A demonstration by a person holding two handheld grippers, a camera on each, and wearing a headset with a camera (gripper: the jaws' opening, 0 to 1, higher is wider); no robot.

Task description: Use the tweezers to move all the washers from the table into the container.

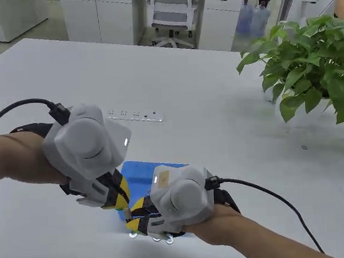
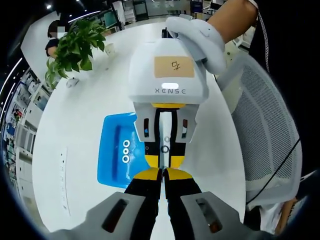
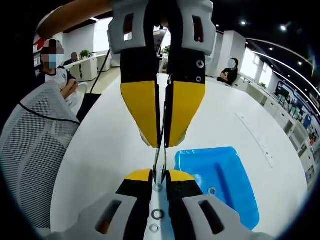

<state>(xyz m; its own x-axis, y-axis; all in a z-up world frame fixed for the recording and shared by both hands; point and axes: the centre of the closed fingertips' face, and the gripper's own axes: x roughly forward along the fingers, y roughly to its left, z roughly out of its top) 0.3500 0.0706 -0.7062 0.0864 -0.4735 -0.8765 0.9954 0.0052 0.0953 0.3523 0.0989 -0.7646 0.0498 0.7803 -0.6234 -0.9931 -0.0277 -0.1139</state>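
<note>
Right gripper view, slim metal tweezers (image 3: 159, 162), ring-shaped washers (image 3: 158, 214)

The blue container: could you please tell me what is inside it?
Three washers lie in a row inside the blue container. The right gripper covers part of it, so anything there is hidden.

Shiny metal washers (image 3: 158, 214) & tweezers (image 3: 159, 165), glossy blue plastic container (image 3: 227, 172), matt wht table (image 1: 217, 121)

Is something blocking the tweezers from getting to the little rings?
Nothing visible does. In the right gripper view the tweezers point straight at the nearest washer, with nothing between them.
</note>
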